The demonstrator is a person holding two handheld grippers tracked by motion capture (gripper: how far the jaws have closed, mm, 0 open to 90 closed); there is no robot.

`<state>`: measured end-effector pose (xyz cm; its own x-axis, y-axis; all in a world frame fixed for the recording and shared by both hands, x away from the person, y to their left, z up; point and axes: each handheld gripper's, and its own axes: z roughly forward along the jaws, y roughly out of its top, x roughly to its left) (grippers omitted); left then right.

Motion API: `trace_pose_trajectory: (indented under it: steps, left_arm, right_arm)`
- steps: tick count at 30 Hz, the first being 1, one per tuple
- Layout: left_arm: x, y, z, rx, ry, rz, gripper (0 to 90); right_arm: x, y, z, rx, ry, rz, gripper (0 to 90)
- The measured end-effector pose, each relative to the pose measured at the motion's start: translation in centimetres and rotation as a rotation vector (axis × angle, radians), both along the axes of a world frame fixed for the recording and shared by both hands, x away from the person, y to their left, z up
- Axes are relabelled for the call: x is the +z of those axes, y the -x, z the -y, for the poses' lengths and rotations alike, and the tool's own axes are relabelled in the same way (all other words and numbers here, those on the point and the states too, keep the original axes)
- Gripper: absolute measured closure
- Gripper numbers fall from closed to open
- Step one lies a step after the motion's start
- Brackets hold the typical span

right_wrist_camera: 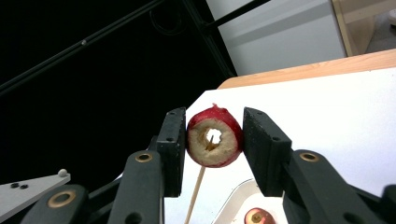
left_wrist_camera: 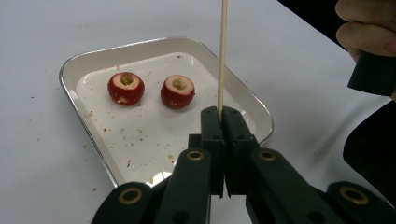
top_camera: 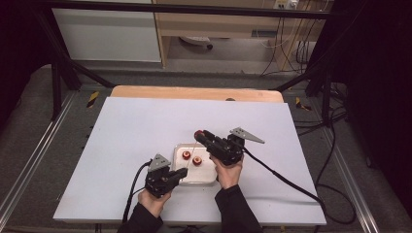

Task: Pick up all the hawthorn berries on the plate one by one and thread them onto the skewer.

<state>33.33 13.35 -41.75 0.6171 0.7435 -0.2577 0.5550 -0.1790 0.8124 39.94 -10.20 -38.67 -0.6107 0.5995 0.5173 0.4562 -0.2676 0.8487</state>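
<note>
- Wooden skewer [left_wrist_camera: 222, 51], thin and stiff but easy to snap, stands upright in the left tongs [left_wrist_camera: 223, 114], which are pressed together on its lower end, above the tray [left_wrist_camera: 70, 77] on the table [top_camera: 131, 131].
- Red cored fruit [right_wrist_camera: 215, 136], light and soft-fleshed, is clamped at its sides by the right tongs [right_wrist_camera: 212, 140]; the skewer tip shows inside its bored hole.
- Squeezing harder would likely crush it; the firm skin is the safest hold.
- Two more cored fruits [left_wrist_camera: 126, 87] [left_wrist_camera: 177, 91] lie in the tray.

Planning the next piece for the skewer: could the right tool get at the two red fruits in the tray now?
Probably not yet: the right tool is shut on a cored fruit threaded on the skewer.
</note>
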Motion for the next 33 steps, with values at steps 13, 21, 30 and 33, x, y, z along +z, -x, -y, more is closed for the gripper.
trace_pose_trajectory:
  steps: [13, 21, 30, 33]
  left_arm:
    - [0.6, -0.3, 0.2, -0.015, -0.026, 0.032, 88.3]
    - [1.1, -1.3, 0.7, -0.004, -0.016, 0.032, 88.1]
    - [0.9, -1.9, 1.0, -0.014, -0.037, 0.035, 88.2]
    - [0.7, -1.9, 0.9, -0.023, -0.045, 0.039, 88.3]
  right_arm:
    - [-0.6, 0.2, -0.3, 0.072, 0.036, -0.035, 61.7]
    - [-1.7, 0.7, -0.9, 0.123, 0.087, -0.065, 61.7]
    - [-2.5, 1.5, -1.5, 0.130, 0.126, -0.067, 61.6]
    - [-2.7, 1.6, -1.6, 0.129, 0.137, -0.077, 61.6]
